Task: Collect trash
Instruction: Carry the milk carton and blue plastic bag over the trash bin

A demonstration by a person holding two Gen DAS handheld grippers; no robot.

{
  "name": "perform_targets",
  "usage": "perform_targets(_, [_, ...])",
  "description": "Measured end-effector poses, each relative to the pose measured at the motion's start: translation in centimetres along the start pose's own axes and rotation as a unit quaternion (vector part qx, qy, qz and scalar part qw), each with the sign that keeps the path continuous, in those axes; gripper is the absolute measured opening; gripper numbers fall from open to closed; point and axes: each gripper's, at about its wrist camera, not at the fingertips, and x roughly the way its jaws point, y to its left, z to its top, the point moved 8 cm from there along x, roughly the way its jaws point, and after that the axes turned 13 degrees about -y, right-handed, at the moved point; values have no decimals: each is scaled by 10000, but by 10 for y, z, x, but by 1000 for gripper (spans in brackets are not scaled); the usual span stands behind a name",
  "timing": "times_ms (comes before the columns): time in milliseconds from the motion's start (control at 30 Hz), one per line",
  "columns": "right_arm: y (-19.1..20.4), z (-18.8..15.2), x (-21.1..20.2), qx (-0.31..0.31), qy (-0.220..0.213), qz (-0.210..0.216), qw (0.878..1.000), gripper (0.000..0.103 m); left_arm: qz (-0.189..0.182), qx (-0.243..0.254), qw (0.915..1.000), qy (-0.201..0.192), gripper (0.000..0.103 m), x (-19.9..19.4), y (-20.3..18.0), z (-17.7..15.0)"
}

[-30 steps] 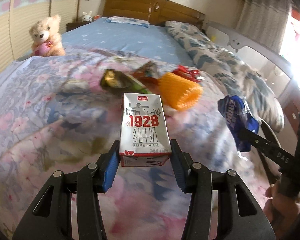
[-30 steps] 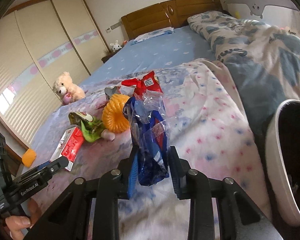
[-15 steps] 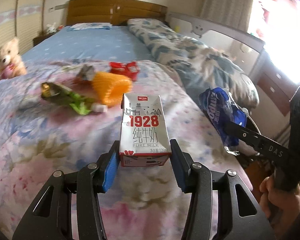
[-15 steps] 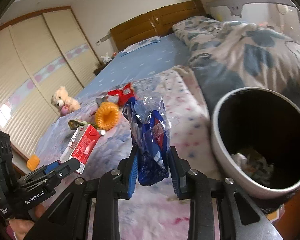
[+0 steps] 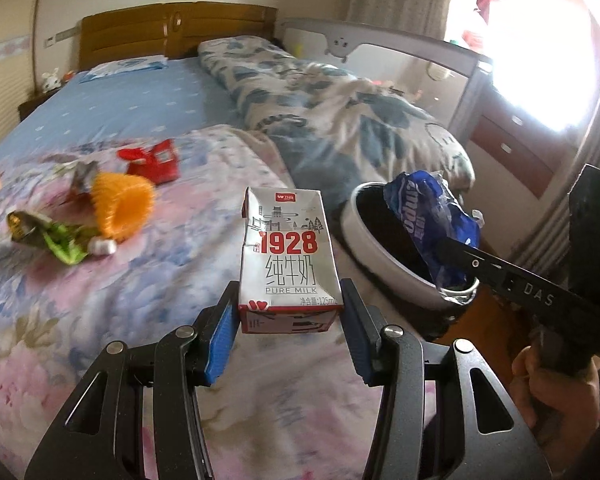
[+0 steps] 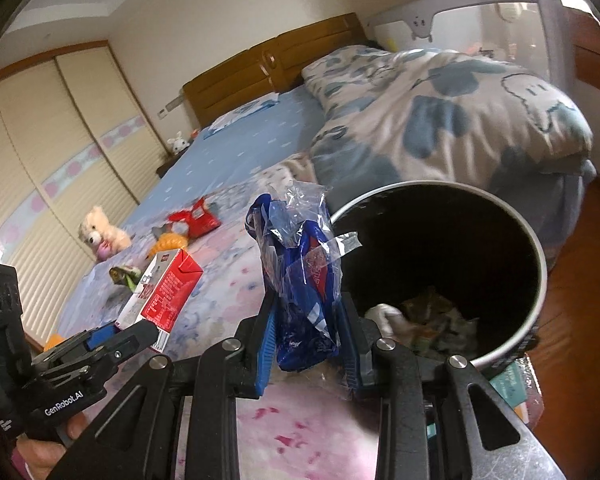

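A: Two grips loaded. Left gripper [image 5: 288, 326] clamped about half-wide on milk carton [image 5: 288, 256], pads low on both side walls, carton upright above the floral bedspread [image 5: 160, 280].

B: Handling?

A: Probably light, likely empty; thin card, dents under hard squeeze. Low side grip fine, flat faces, no slip showing.

B: Right side?

A: Right gripper [image 6: 308, 344] nearly closed on blue wrapper [image 6: 304, 280], pinched at lower end, top flopping free. Soft, crinkly, slick film; needs a pinch on bunched part.

B: Bin?

A: Trash can [image 6: 540, 280] just beside bed edge, open, already some rubbish inside. Wrapper near its rim, carton further off. Orange ring [image 5: 122, 208], red packet [image 5: 152, 160], green wrapper [image 5: 56, 236] left on bed.
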Motion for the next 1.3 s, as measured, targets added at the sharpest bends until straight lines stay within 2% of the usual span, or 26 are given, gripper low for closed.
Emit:
perform_targets(600, [-64, 13, -19, 330, -161, -477, 9982, 29, -496, 473, 9976, 131, 48, 30, -69, 7])
perform_targets(1300, [-94, 20, -7, 504, -33, -544, 9972, 29, -675, 720, 9947, 280, 48, 66, -102, 13])
